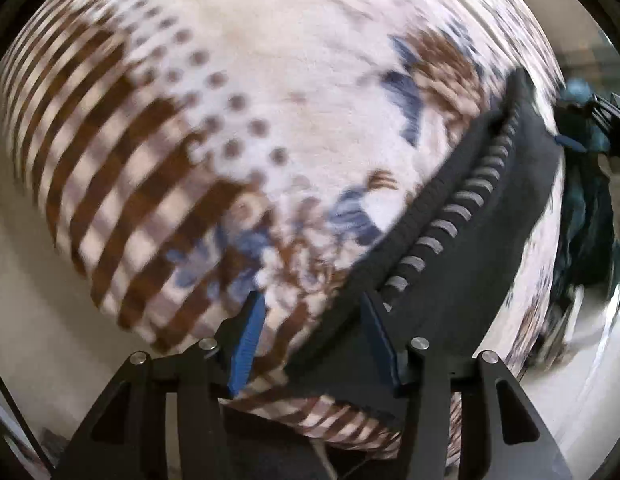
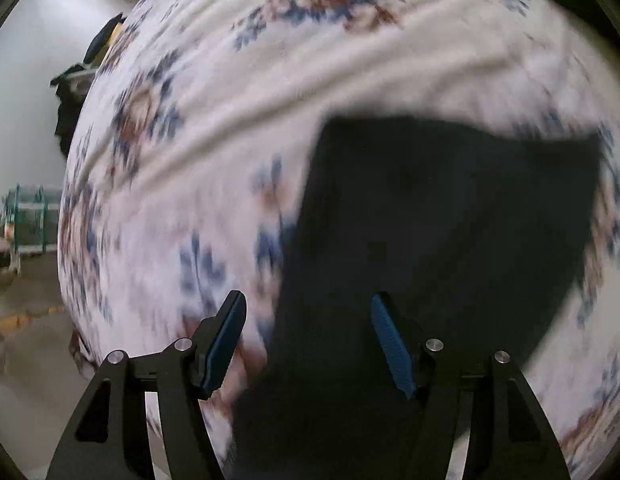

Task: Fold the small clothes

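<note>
A small black garment (image 1: 490, 200) with a ribbed band of grey marks lies on a white blanket (image 1: 289, 60) patterned with brown stripes, dots and blue flowers. In the left wrist view its edge runs diagonally from upper right down under the fingers. My left gripper (image 1: 312, 298) hovers over that edge, open, with its blue pads apart and pressing on nothing. In the right wrist view the same black garment (image 2: 450, 220) spreads flat and blurred on the flowered blanket (image 2: 269, 100). My right gripper (image 2: 308, 298) stands open above the garment's left edge, holding nothing.
The blanket's edge curves down on the left of both views, with pale floor (image 2: 25, 360) beyond. A teal rack (image 2: 29, 216) and dark objects (image 2: 69, 80) stand off the blanket's left side. A dark teal heap of cloth (image 1: 586, 208) lies at the right.
</note>
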The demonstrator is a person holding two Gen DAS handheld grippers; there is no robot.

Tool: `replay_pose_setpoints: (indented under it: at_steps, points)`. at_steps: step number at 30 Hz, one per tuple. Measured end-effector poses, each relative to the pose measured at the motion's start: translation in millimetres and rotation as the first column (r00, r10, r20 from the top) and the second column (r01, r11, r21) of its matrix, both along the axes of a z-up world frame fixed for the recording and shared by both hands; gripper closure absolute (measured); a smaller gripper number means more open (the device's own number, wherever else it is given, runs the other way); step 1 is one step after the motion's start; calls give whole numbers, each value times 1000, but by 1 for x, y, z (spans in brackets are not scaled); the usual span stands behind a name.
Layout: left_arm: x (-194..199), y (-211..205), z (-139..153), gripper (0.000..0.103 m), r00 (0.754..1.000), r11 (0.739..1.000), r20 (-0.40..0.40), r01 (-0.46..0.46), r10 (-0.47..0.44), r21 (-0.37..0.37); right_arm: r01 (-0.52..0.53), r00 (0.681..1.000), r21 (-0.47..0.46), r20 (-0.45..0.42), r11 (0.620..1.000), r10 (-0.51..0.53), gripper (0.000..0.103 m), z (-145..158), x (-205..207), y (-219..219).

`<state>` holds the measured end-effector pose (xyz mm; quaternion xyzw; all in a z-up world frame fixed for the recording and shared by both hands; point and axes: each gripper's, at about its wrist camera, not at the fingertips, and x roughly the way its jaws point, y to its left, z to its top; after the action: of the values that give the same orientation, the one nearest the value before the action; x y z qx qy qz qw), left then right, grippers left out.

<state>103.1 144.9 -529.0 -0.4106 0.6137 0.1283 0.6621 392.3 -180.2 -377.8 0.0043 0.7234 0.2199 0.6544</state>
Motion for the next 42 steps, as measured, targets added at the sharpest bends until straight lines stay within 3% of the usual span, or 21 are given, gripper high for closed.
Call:
replay_pose_setpoints:
  at_steps: [5,8,10,12,15,17,19,22,24,26,27,31,34,36,39,41,42]
  points:
    - [45,-34,-6,55,979,978,19,201,-202,48,52,996,-56,-63,997,-55,36,-6,-111,-72]
    - [65,-48,-25,55,963,960,-26,268,-267,87,116,988,-130,-82,985,-127,36,-26,-175,-111]
    - [65,-47,-31,53,962,958,-61,270,-266,93,139,988,-231,-38,963,-152,36,-39,-210,-133]
    - [60,-40,-24,53,970,966,-71,240,-234,95,196,977,-228,-35,954,-210,36,-47,-231,-148]
    - [57,-38,7,55,964,945,-89,263,-250,193,240,969,-187,-17,953,-248,36,-51,-246,-155]
    - [68,-47,24,55,957,934,-63,290,-283,210,230,973,-158,6,960,-232,36,-50,-251,-152]
    - [100,-65,35,55,932,904,-23,356,-361,237,226,974,-120,15,967,-226,36,-49,-256,-148]
    - [149,-88,27,55,899,846,-9,414,-437,337,248,969,-76,12,966,-248,36,-53,-262,-149]
    - [176,-92,10,55,885,810,-47,444,-463,384,283,959,-61,-2,957,-284,36,-63,-267,-150]
    - [192,-80,-6,52,887,797,-83,446,-454,408,298,954,-67,-14,952,-299,36,-73,-272,-150]
    - [196,-67,-11,52,895,803,-88,433,-437,410,304,952,-74,-13,950,-305,36,-76,-267,-144]
    - [183,-18,-7,52,917,871,-48,390,-395,298,305,952,-130,1,944,-307,36,-77,-272,-141]
    - [152,-10,3,54,895,860,-70,443,-440,254,354,931,-130,-44,926,-362,36,-75,-291,-167]
    - [125,-13,7,54,881,866,-57,472,-469,164,396,910,-99,-91,913,-404,36,-72,-309,-182]
    - [92,-26,-2,54,880,881,-21,474,-474,-1,425,887,-66,-169,903,-430,36,-69,-342,-189]
    - [81,-42,-17,55,877,873,-13,478,-481,-99,420,878,-78,-218,904,-426,36,-77,-363,-184]
    - [79,-50,-20,68,867,863,-4,495,-498,-104,422,868,-76,-254,903,-427,36,-83,-376,-179]
